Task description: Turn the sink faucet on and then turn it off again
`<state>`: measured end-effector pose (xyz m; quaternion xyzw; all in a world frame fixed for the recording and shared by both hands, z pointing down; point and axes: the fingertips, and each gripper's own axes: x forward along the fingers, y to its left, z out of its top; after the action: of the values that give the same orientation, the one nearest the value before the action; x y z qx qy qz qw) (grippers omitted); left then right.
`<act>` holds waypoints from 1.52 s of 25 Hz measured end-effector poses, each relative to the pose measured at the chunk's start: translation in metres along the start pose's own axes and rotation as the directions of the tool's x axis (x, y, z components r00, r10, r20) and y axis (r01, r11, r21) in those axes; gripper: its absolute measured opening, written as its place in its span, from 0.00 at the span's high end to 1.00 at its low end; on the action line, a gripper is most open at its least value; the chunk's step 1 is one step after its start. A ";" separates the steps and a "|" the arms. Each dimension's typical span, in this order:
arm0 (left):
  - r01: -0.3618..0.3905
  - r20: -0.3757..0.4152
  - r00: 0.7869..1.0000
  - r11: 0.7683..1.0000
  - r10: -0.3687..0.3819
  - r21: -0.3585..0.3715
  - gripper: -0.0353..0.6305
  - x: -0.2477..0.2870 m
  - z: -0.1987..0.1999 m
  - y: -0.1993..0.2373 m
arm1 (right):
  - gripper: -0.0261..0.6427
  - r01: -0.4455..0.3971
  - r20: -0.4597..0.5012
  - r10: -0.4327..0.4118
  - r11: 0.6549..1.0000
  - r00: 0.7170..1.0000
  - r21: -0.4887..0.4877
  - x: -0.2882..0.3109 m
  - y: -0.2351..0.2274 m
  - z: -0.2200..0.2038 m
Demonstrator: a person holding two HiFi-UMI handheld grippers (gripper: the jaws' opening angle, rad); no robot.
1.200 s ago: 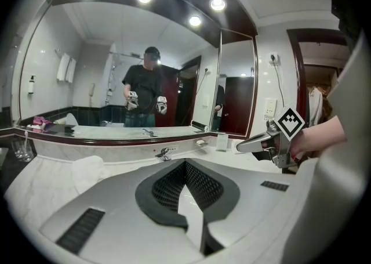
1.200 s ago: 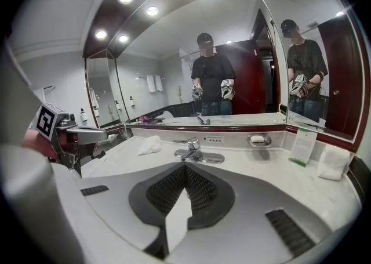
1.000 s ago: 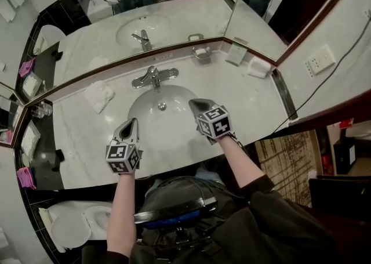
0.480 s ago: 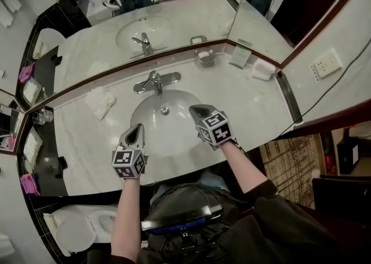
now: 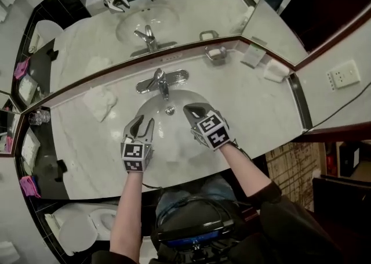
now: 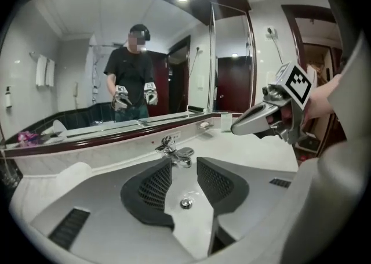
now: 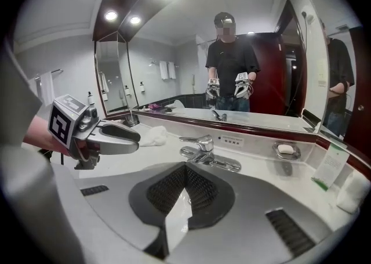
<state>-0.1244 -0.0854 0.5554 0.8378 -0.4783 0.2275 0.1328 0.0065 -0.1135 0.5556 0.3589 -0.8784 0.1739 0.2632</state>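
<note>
Over basin (image 5: 171,148), holding L tool (image 5: 141,125) and R tool (image 5: 193,109) side by side, both aiming at faucet (image 5: 161,80), touching neither it nor each other. Holding L tool spread, w/ jaws having just been opening & nothing betw. them; looking through the gap at drain (image 5: 170,110). Holding R tool pressed together, empty, tip sitting a bit nearer faucet than L's. Finding faucet at back edge of basin on marble tabletop (image 5: 255,103), just below mirror (image 5: 174,19). Seeing crumpled cloth (image 5: 98,100) lying on tabletop left of faucet, soap dish (image 5: 217,54) w/ bar sitting right of it at mirror base, both well apart from tools. Catching both tools reflecting in mirror.
</note>
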 end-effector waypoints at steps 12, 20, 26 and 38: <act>-0.132 0.009 0.984 0.690 0.179 0.712 0.69 0.078 0.005 0.043 | 0.93 -0.012 -0.023 0.012 1.000 1.000 -0.010 0.032 -0.007 0.004; -0.091 0.008 0.984 0.457 0.180 0.885 0.69 0.126 -0.004 0.056 | 0.93 -0.018 -0.028 0.019 0.999 0.999 0.028 0.040 -0.008 0.007; -0.101 0.032 0.984 0.400 0.177 0.911 0.84 0.147 -0.006 0.061 | 0.93 -0.008 -0.035 0.010 0.999 0.999 0.050 0.041 -0.018 -0.002; -0.055 -0.001 0.989 0.377 0.146 0.924 0.85 0.147 0.002 0.057 | 0.93 0.000 -0.051 0.004 0.998 0.999 0.067 0.037 -0.022 -0.019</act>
<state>-0.1086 -0.2245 0.6283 0.7298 -0.3155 0.4963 -0.3487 0.0066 -0.1394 0.5951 0.3621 -0.8655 0.2126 0.2731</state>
